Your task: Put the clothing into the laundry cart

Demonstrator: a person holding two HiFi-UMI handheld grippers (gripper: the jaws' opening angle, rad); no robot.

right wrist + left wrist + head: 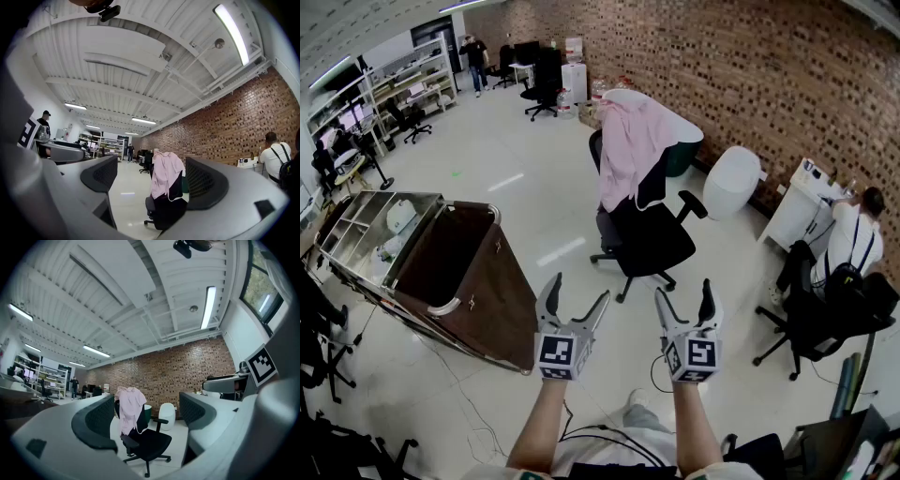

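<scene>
The left tongs (577, 298) and right tongs (683, 298) are held side by side, each with its jaws spread and nothing between them. Ahead of both, well apart, a pink shirt (630, 150) hangs over the back of a black chair (656, 239). The cart (478, 281) stands open near the left tongs, on their left.

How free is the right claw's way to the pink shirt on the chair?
Probably yes, after stepping closer. The right claw stands open and empty, pointed at the pink shirt draped over the black chair; only floor lies between, but a gap remains.
</scene>
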